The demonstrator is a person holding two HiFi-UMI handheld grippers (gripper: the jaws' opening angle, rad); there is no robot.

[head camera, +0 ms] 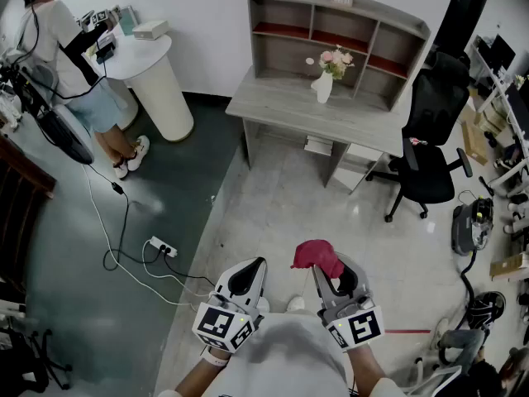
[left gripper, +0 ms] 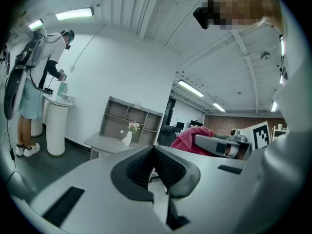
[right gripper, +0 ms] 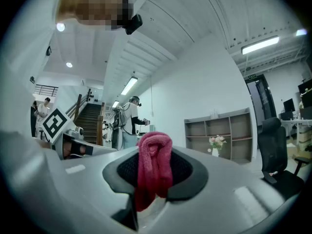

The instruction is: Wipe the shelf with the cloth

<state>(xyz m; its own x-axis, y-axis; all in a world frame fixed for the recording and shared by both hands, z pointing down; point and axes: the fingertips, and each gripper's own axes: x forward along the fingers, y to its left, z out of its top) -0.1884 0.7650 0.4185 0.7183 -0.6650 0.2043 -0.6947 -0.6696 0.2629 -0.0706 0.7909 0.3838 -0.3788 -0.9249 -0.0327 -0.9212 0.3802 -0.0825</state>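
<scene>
Cloth point(head camera: 317, 256), red and bunched, sits at the tip of the right gripper point(head camera: 335, 281) in the head view, sticking out ahead of it toward the desk point(head camera: 281, 110). The left gripper point(head camera: 245, 279) is just beside it, both held low in front of the person. The grey shelf point(head camera: 337, 41) stands on the desk, well apart across the pale floor, its open compartments facing the grippers. A white vase point(head camera: 323, 87) of flowers is on the desk, and a black office chair point(head camera: 430, 151) stands to its right. Another person point(head camera: 62, 48) stands at a round white stand far left.

Left gripper view: the left gripper point(left gripper: 155, 152) has its jaws pressed together with nothing between them. The cloth point(left gripper: 187, 139) shows at right, the shelf point(left gripper: 129, 118) beyond.

Right gripper view: the right gripper point(right gripper: 156, 174) is clamped on the cloth point(right gripper: 155, 165). It is folded double, its long axis running up and down, the rounded fold on top and the ends hanging below the jaws. The shelf point(right gripper: 219, 130) stands far off at right.
</scene>
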